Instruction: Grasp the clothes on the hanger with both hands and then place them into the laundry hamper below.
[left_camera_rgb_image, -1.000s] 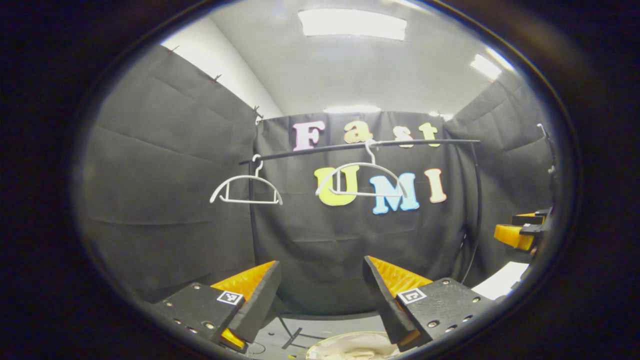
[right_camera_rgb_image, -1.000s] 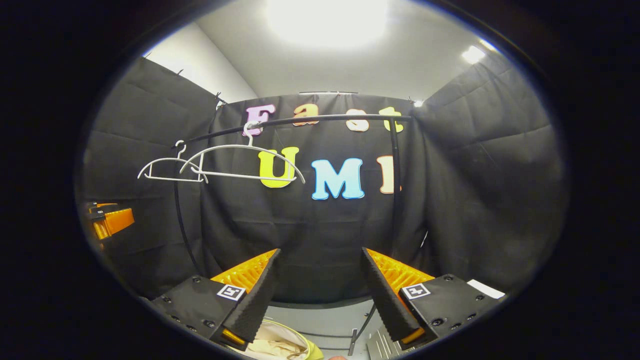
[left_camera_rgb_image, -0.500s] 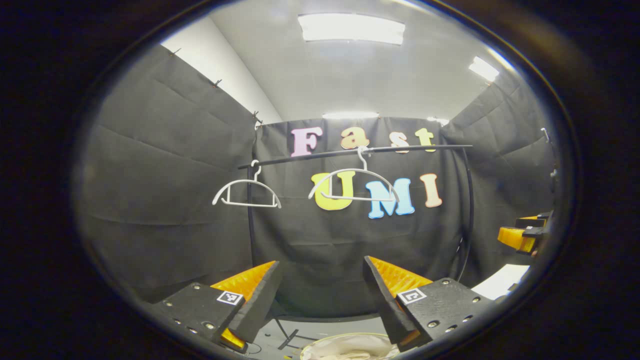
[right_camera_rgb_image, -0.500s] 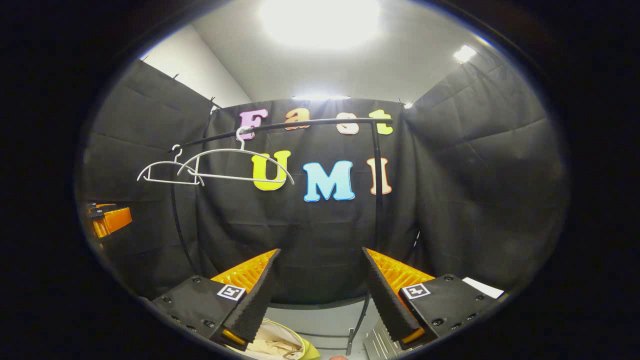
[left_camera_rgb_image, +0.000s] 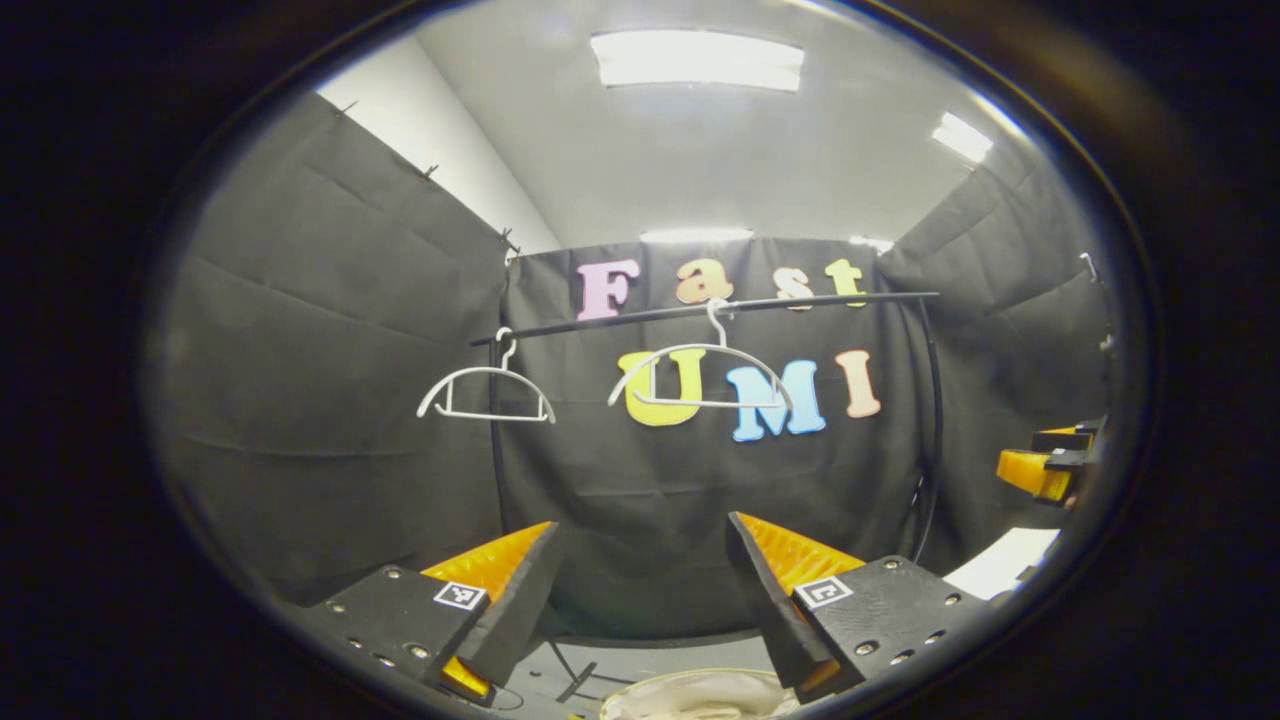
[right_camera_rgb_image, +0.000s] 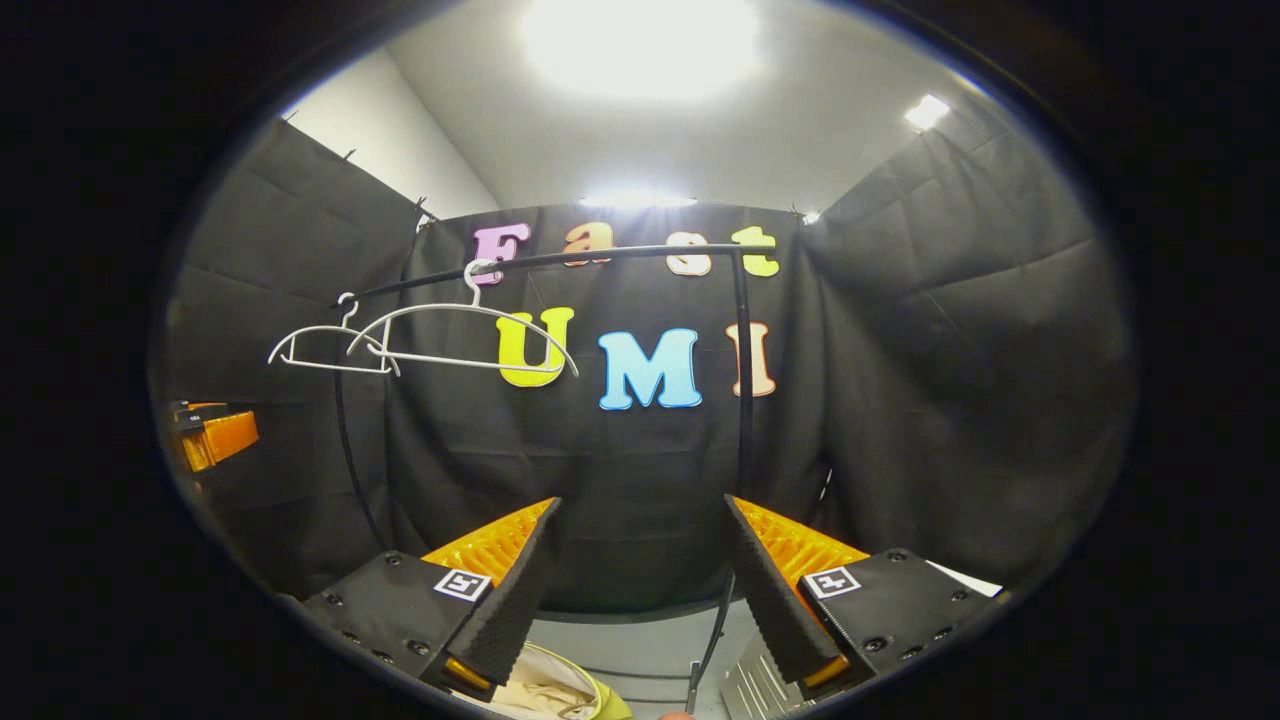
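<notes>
Below the rail (left_camera_rgb_image: 820, 299), at the bottom edge of both views, finds pale clothes (left_camera_rgb_image: 700, 702) bundled inside the laundry hamper (right_camera_rgb_image: 604, 703), and on the rail itself two white hangers (left_camera_rgb_image: 487, 392) (left_camera_rgb_image: 700, 375), both bare. Records the left gripper (left_camera_rgb_image: 640, 590) and the right gripper (right_camera_rgb_image: 640, 580) each spread wide, with nothing between the fingers, above the hamper. Judges the drop made and the step in hand to be the clearing away: advises keeping both wide, backing straight out from over the hamper, and steering clear of the hanger ends and the rail's upright so nothing snags.
</notes>
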